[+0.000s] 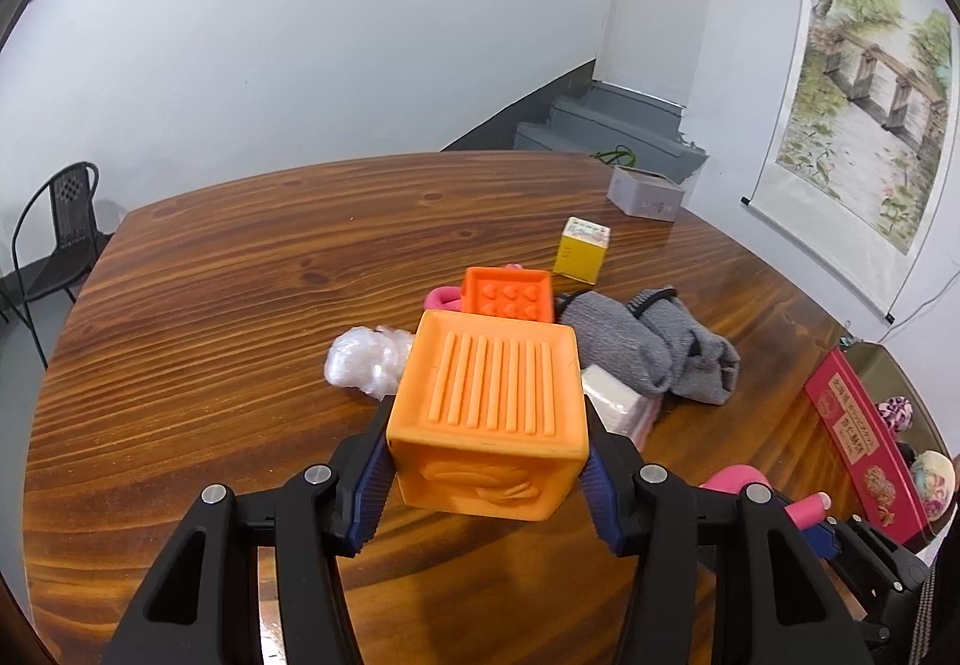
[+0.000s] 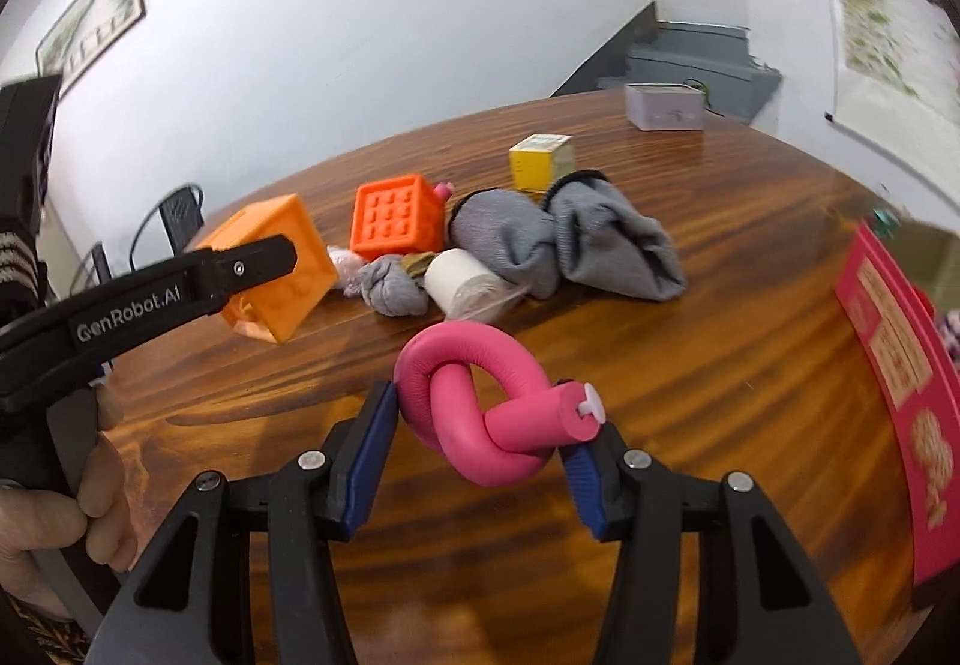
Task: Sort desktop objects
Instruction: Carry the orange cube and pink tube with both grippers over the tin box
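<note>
Looking through the left wrist view, we see our left gripper point(image 1: 487, 491) pinching a pale orange block point(image 1: 489, 425) by its sides, held above the wooden table point(image 1: 210, 305). Behind it sit a darker orange block point(image 1: 510, 296) with heart bumps, a grey cloth point(image 1: 648, 353), a white paper packet point(image 1: 612, 404), crumpled clear plastic point(image 1: 360, 365), a yellow box point(image 1: 581, 249) and a grey tin point(image 1: 645, 192). At the right edge stands a red box point(image 1: 864, 443) with print we cannot read; its contents are not visible to us.

From the right wrist view, our right gripper point(image 2: 480, 437) pinches a knotted pink foam tube point(image 2: 480, 401) above the table. Beyond it lie a white roll point(image 2: 459, 281), a small grey bundle point(image 2: 393, 284) and the grey cloth. The other tong, at left, reads "GenRobot.AI".
</note>
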`<state>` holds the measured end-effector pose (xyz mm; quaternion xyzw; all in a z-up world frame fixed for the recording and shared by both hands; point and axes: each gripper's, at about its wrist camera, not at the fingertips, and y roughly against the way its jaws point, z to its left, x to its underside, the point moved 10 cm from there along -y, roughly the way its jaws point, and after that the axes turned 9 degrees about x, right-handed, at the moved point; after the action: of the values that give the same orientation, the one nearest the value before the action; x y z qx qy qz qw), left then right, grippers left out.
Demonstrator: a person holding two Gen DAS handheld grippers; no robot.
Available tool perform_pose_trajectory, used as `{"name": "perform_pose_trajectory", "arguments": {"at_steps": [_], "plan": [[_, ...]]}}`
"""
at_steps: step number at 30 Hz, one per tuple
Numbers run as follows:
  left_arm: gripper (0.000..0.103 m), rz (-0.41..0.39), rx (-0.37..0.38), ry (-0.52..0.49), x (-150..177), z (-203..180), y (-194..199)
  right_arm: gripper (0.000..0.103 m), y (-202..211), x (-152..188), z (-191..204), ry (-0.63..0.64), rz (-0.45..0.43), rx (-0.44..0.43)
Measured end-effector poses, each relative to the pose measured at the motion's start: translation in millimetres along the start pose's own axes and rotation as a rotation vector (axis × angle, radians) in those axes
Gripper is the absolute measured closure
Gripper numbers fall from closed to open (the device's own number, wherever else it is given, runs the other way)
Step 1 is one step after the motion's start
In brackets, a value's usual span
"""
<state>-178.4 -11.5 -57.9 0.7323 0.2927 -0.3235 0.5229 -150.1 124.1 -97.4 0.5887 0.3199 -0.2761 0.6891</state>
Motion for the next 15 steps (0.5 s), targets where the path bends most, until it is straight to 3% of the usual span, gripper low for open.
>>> {"name": "perform_pose_trajectory", "arguments": {"at_steps": [9, 15], "plan": [[0.047, 0.014, 0.035, -0.032, 15, -38, 7, 0.047, 42, 1, -34, -0.069, -0.077, 0.035], [0.047, 0.046, 0.071, -0.058, 29, -77, -1, 0.046, 74, -3, -86, -0.139, -0.131, 0.089]]}}
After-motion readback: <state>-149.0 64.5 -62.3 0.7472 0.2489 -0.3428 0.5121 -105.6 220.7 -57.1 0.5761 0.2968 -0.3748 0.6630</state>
